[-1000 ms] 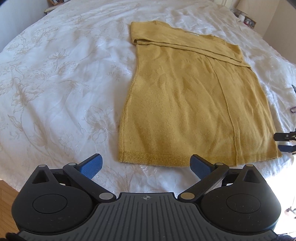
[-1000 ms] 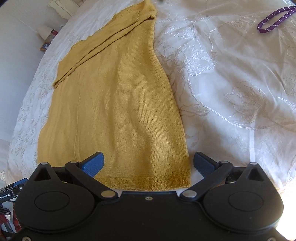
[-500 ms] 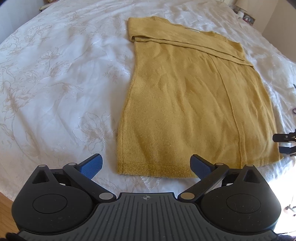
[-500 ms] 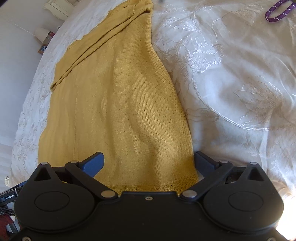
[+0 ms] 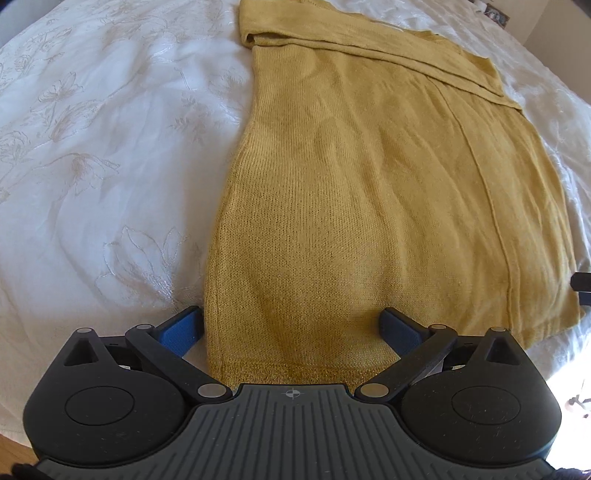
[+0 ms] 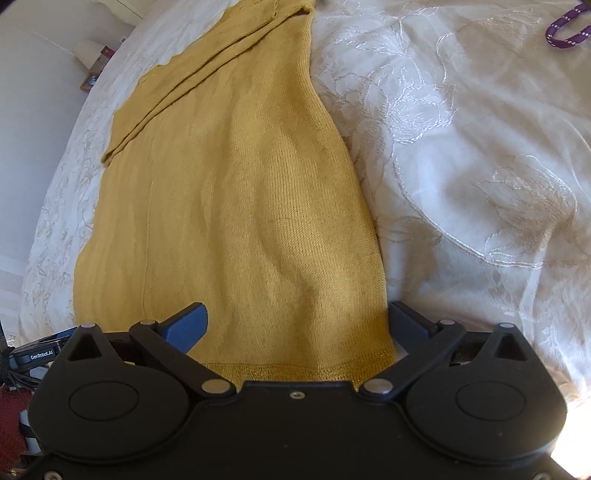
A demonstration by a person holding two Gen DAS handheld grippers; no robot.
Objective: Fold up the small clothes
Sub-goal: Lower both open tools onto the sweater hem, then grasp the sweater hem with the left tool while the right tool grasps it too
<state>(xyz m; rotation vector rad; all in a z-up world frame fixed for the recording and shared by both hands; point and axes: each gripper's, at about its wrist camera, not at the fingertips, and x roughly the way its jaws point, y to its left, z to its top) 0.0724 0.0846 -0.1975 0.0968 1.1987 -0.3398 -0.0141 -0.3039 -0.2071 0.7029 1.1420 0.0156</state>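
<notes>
A mustard-yellow knit top (image 5: 369,177) lies flat on the white bedspread, its far end folded over into a band. My left gripper (image 5: 291,328) is open, its blue pads straddling the near-left corner of the hem. The top also shows in the right wrist view (image 6: 236,206). My right gripper (image 6: 297,321) is open, its pads straddling the near-right corner of the hem. Neither holds the cloth. The tip of the right gripper (image 5: 581,288) shows at the right edge of the left wrist view.
The white embroidered bedspread (image 5: 92,166) spreads wide on both sides. A purple cord (image 6: 565,26) lies at the far right. A lamp and small items (image 6: 92,62) stand beyond the bed's far-left edge. The bed's near edge lies just below both grippers.
Both grippers have moved forward and lower onto the hem. The hem corners now lie between the open pads. Both stay open.
</notes>
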